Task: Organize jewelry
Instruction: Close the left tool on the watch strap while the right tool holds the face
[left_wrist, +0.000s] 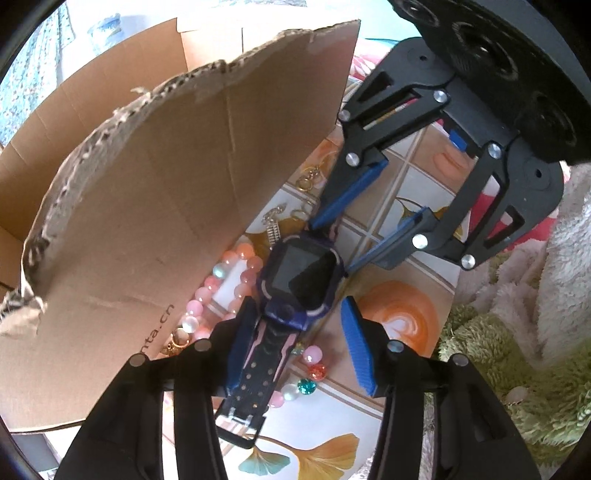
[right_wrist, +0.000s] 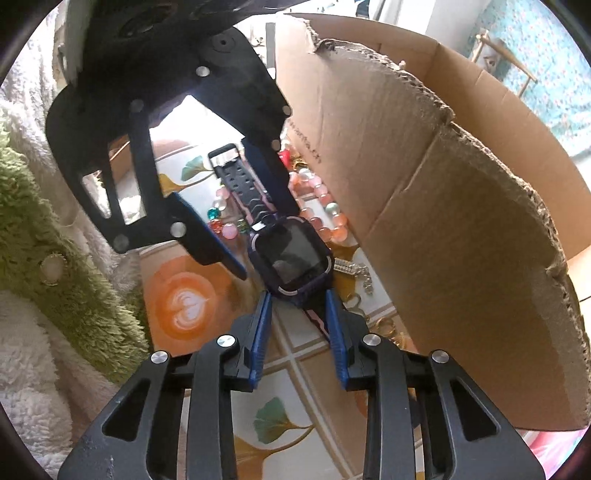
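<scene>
A dark blue smartwatch (left_wrist: 301, 280) with a black and pink strap lies on a patterned cloth (left_wrist: 399, 321), over a pink bead bracelet (left_wrist: 225, 284). My left gripper (left_wrist: 301, 314) is open, its fingers either side of the strap just below the watch face. My right gripper (right_wrist: 297, 299) is open, its fingers either side of the other strap end (right_wrist: 317, 317) near the watch (right_wrist: 291, 258). It also shows in the left wrist view (left_wrist: 332, 243). The left gripper shows in the right wrist view (right_wrist: 258, 210).
A cardboard box (left_wrist: 155, 206) with a torn flap stands beside the watch, also in the right wrist view (right_wrist: 461, 240). Gold and silver chains (left_wrist: 291, 206) and loose coloured beads (left_wrist: 310, 373) lie nearby. Fluffy white and green fabric (left_wrist: 517, 350) borders the cloth.
</scene>
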